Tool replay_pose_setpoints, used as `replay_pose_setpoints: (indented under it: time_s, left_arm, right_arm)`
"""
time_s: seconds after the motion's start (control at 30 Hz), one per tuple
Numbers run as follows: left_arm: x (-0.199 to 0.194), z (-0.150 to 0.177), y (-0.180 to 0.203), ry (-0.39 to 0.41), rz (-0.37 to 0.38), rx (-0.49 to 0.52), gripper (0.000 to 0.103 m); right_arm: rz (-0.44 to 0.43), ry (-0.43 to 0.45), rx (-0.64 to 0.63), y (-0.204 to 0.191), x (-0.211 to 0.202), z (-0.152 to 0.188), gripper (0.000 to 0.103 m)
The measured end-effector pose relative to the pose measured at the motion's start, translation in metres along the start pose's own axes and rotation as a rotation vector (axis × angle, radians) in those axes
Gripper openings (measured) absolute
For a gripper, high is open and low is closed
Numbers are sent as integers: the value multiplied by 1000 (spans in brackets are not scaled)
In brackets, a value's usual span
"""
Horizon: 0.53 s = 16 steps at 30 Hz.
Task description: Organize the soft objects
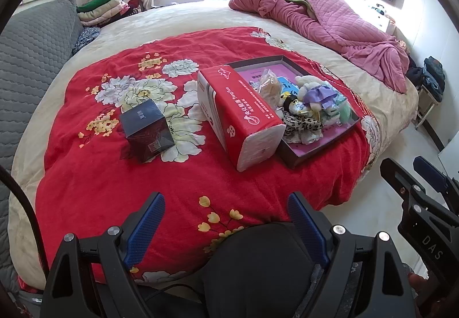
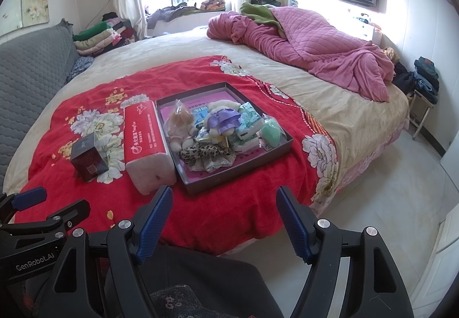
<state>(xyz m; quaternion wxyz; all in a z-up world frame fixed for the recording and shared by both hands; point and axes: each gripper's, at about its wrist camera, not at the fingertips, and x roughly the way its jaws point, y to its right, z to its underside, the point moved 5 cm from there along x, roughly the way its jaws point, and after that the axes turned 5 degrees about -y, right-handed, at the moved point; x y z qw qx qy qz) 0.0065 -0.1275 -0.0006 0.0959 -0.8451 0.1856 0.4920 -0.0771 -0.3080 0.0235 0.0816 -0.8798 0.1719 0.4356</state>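
Both grippers hang at the near edge of the bed with nothing in them: the left gripper (image 1: 226,220) has its blue pads spread wide over the red floral blanket (image 1: 114,180), and the right gripper (image 2: 225,214) is just as released, jaws apart over the blanket's front edge.

Further in, three things sit in a row on the blanket. On the left is a small dark box (image 1: 147,133), standing apart on a white flower print. Next comes a red tissue pack (image 1: 241,114), lying lengthwise with its side right up against the shallow dark tray (image 2: 266,154).

That tray is where the soft stuff is piled: a leopard-print scrunchie (image 2: 206,153) at the front, a plush toy in a purple dress (image 2: 221,122) in the middle, a bagged brownish plush (image 2: 179,120) to the left, a mint-green sponge thing (image 2: 271,133) on the right, plus some small packets.

Way back, a pink quilt (image 2: 315,45) is bunched on the far side of the bed, and folded clothes (image 1: 103,6) are stacked by the window.
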Motion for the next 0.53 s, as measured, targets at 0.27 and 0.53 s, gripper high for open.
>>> replay_pose_setpoints:
  time_s: [0.27,0.53]
  left_arm:
    - [0,0,-1,-3,-7,-1,87]
    - [2,0,0,-6,-23,-3,88]
  right_arm:
    - [0,-1,0,0,0,0,75]
    - [-2,0,1,0,-1,-1,75]
